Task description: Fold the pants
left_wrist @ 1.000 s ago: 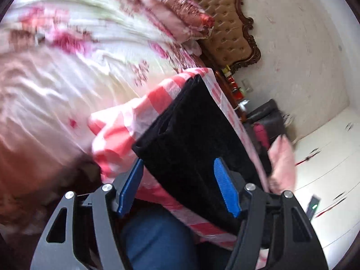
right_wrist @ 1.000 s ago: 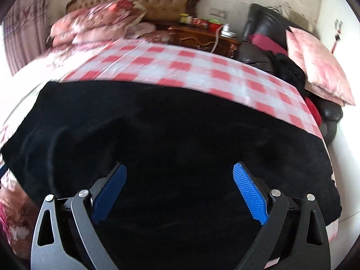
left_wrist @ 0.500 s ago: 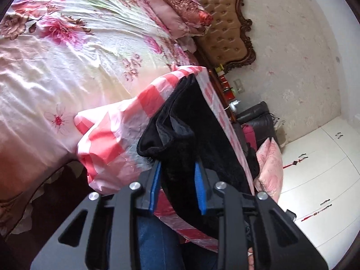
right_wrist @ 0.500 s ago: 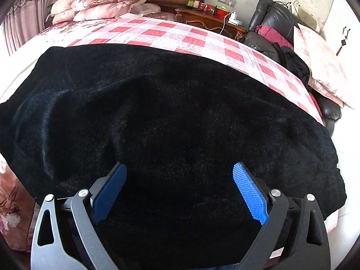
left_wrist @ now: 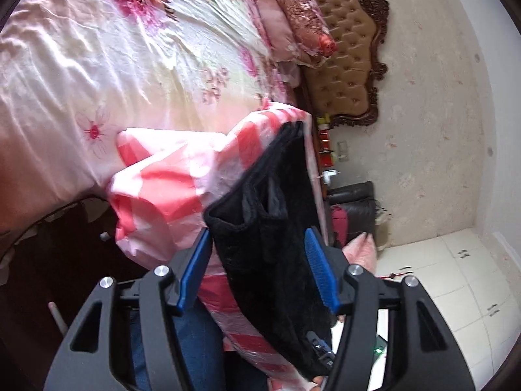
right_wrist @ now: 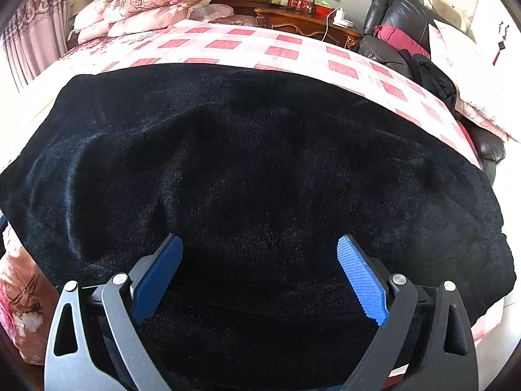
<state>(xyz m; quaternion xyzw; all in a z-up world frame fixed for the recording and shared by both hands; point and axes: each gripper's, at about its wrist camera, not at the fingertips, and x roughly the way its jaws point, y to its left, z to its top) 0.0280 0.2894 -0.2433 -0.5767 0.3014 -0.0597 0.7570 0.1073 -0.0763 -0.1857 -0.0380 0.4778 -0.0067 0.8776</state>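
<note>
The black fleece pants (right_wrist: pixel 260 169) lie folded in layers on a red-and-white checked cloth (right_wrist: pixel 280 49) over the bed. In the left wrist view the pants (left_wrist: pixel 276 228) show edge-on, with stacked layers at their near end. My left gripper (left_wrist: pixel 257 260) is open, its blue fingers either side of that folded end. My right gripper (right_wrist: pixel 260 273) is open and empty, its fingers spread just above the pants' near edge.
A floral bedsheet (left_wrist: pixel 97 65) and stacked pillows (right_wrist: pixel 146 3) lie toward the tufted headboard (left_wrist: pixel 345 65). A wooden nightstand (right_wrist: pixel 306 22) and a black leather chair (right_wrist: pixel 400 16) with cushions stand right of the bed. A blue-jeaned leg (left_wrist: pixel 195 342) is below my left gripper.
My left gripper was shut on the pants' folded end half a second ago and has opened. The right gripper stayed open, and drew back slightly over the pants.
</note>
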